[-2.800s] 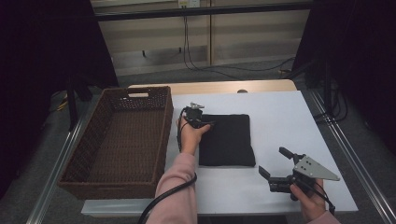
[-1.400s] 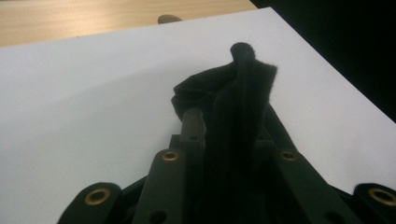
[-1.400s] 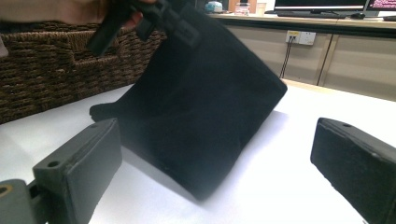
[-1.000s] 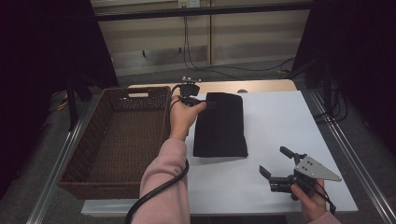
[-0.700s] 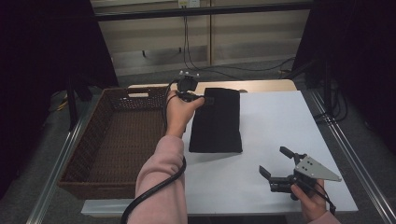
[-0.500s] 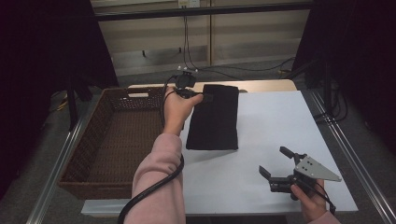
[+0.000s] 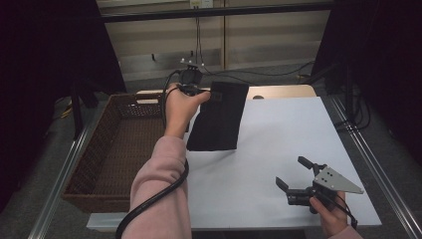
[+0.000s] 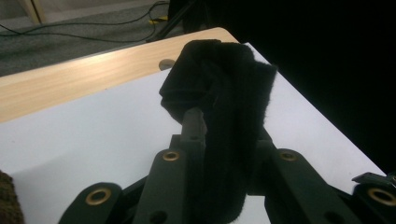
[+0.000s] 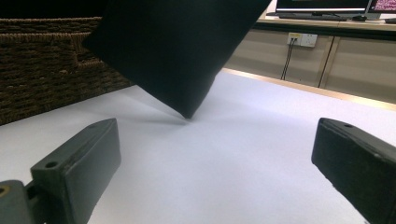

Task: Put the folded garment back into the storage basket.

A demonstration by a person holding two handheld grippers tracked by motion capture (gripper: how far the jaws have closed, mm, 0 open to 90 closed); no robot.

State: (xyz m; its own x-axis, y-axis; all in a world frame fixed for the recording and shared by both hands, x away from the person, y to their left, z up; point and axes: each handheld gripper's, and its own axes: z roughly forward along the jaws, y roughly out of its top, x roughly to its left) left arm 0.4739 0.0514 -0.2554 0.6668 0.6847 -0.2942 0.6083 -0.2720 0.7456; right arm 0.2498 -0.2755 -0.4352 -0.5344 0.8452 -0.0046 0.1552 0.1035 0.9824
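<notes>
Black folded cloth (image 7: 217,117) pinched at its top edge in the left gripper (image 7: 195,90), hanging above the white table (image 7: 278,144) (lowest corner barely clear). Better swung left over the wicker basket (image 7: 117,149) before release. Right gripper (image 7: 298,175) gaping, empty.

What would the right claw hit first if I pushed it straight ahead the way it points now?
Probably the hanging black cloth: its lower corner sits ahead, between the open right claw jaws. Before it lies bare white tabletop; depth is hard to judge.
</notes>
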